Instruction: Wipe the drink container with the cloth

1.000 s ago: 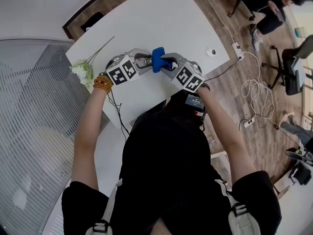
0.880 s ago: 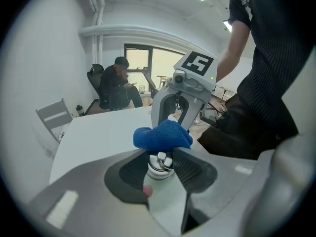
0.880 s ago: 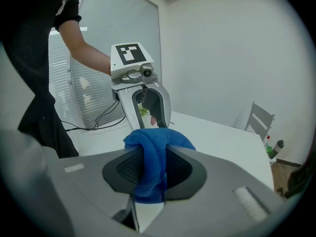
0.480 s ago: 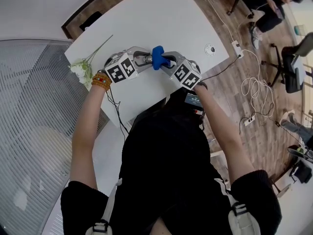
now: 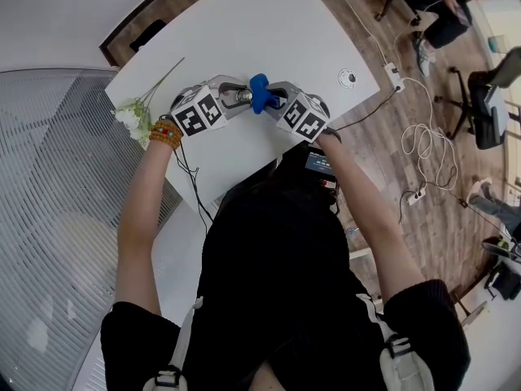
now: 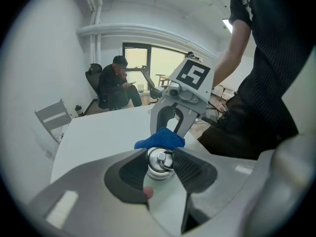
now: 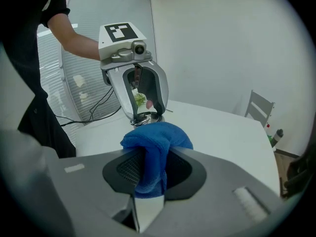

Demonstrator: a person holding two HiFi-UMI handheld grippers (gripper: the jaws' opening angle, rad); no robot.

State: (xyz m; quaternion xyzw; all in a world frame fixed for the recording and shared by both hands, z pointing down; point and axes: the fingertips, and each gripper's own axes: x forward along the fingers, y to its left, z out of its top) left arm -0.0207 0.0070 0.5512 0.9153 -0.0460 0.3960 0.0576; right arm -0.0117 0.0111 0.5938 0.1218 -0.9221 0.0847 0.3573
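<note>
A small silver drink container [image 6: 159, 162] with a ringed metal cap stands between the jaws of my left gripper [image 6: 160, 164], which is shut on it. In the head view the container [image 5: 242, 96] shows as a small metal top over the white table [image 5: 269, 31]. My right gripper [image 7: 150, 169] is shut on a folded blue cloth [image 7: 154, 144]. The cloth [image 6: 160, 140] is pressed against the container's far side and top. From above, the left gripper [image 5: 232, 98] and the right gripper [image 5: 273, 103] face each other with the cloth [image 5: 260, 92] between them.
A sprig of white flowers [image 5: 137, 116] lies at the table's left edge. A round cable port [image 5: 348, 78] sits near the right edge, with a power strip and cables [image 5: 423, 149] on the wooden floor. A seated person [image 6: 117, 85] and office chairs are beyond the table.
Both grippers, with container and cloth, have drifted slightly up and left over the table. The cloth stays against the container, shifted a little across its top.
</note>
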